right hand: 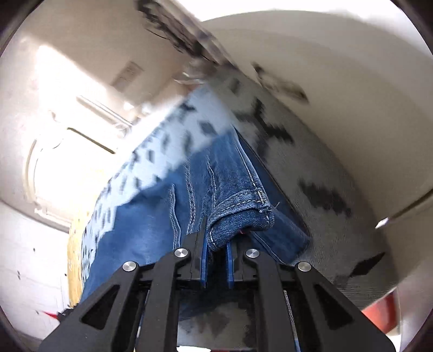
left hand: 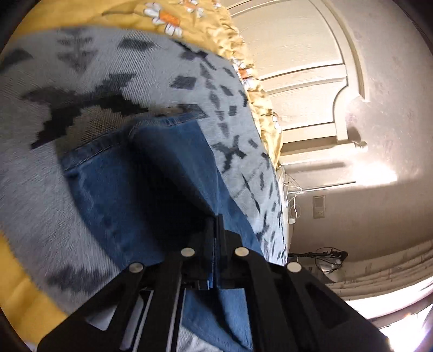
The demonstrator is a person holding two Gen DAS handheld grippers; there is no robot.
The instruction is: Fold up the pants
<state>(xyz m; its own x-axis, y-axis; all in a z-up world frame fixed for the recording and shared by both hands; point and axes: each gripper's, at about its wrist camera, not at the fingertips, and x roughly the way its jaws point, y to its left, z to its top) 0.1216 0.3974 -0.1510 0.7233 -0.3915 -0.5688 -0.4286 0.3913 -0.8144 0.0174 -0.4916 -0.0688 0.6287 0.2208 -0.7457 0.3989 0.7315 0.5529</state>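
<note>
Blue denim pants lie on a grey blanket with black patterns. In the left wrist view a hemmed edge runs across the blanket, and my left gripper is shut on a fold of the denim. In the right wrist view the pants show pale stitched seams and a thick hemmed corner. My right gripper is shut on that corner, with its blue pads pressed against the bunched cloth. Both views are tilted and partly blurred by motion.
A yellow bedspread with daisy print lies under the grey blanket. A cream panelled door and wall stand to the right, with cables near the floor. In the right wrist view the grey blanket meets a pale wall.
</note>
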